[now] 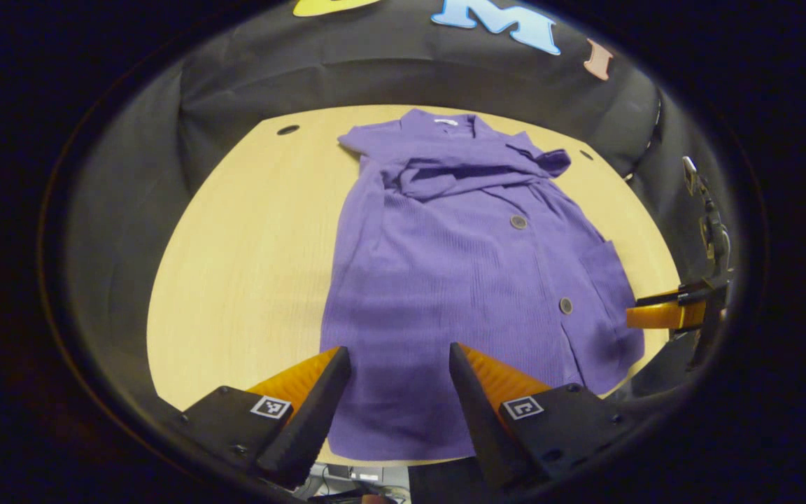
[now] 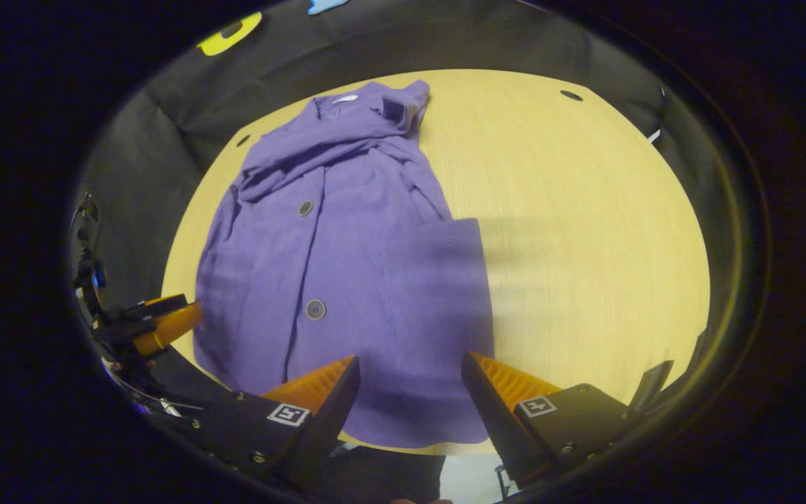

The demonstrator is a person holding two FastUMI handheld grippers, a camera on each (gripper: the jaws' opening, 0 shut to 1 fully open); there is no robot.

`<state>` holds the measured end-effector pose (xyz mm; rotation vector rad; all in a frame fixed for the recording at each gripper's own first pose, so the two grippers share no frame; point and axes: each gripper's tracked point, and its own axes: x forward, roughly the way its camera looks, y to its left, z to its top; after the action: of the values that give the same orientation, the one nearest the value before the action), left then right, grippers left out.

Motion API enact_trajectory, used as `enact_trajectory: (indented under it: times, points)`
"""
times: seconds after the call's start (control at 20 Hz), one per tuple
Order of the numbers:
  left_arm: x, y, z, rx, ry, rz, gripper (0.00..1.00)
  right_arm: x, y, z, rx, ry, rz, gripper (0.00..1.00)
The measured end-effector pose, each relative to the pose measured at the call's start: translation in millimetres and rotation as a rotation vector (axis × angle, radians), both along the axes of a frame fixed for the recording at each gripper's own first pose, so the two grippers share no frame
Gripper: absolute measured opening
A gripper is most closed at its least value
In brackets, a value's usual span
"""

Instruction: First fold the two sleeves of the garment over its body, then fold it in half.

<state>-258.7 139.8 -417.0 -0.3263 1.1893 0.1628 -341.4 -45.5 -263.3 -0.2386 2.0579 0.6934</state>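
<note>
Both my tongs, left and right, gape wide over the hem, holding nothing. The cardigan looks soft and limp, so I'd pinch its hem corners just ahead of them.

A pale wooden table with small dark holes near its far edge carries a purple buttoned garment, spread flat, collar at the far side, both sleeves folded across its chest.
</note>
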Motion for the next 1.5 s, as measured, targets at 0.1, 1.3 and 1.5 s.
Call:
enact_trajectory:
  times: [0.1, 1.3, 1.5]
  points:
    - [-2, -3, -9, 0.001, 0.031, -0.008, 0.88, -7, 1, 1, -0.019, 0.009, 0.018, 0.92]
    - [15, -8, -38, 0.079, 0.074, -0.054, 0.5, -29, -1, -13, -0.221, 0.099, 0.275, 0.74]
    - [23, -9, -39, 0.095, 0.052, -0.011, 0.24, -26, 2, -16, -0.216, 0.116, 0.285, 0.73]
